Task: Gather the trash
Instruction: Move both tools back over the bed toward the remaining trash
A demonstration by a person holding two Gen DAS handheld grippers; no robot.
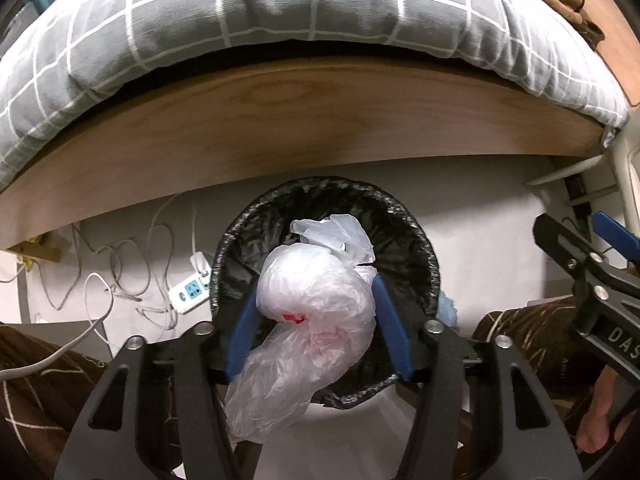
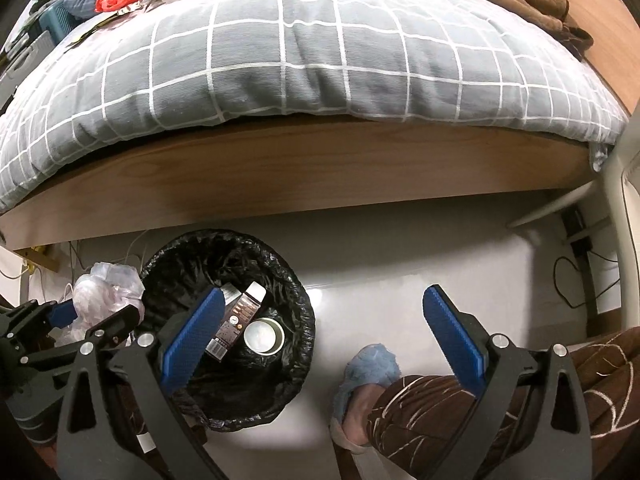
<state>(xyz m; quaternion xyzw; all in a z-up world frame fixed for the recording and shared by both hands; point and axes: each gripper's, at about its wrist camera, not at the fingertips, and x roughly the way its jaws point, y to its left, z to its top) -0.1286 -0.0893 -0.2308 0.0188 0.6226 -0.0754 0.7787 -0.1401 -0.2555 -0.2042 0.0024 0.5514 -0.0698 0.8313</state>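
A crumpled clear plastic bag (image 1: 316, 312) with a red spot sits between the blue pads of my left gripper (image 1: 316, 288), which touch it on both sides. It hangs over the black-lined trash bin (image 1: 320, 186) on the floor. In the right wrist view the same bag (image 2: 108, 292) and left gripper (image 2: 88, 314) show at the bin's (image 2: 224, 236) left rim. Inside the bin lie a brown carton (image 2: 240, 316) and a white cup (image 2: 264, 336). My right gripper (image 2: 324, 292) stands wide open with nothing in it, one finger over the bin, the other over bare floor.
A bed with a grey checked duvet (image 2: 320, 60) and a wooden side board (image 1: 320, 120) runs just behind the bin. A power strip (image 1: 188, 292) with tangled cables lies left of it. A person's foot in a blue slipper (image 2: 368, 364) and a brown trouser leg (image 2: 432, 408) are right of the bin.
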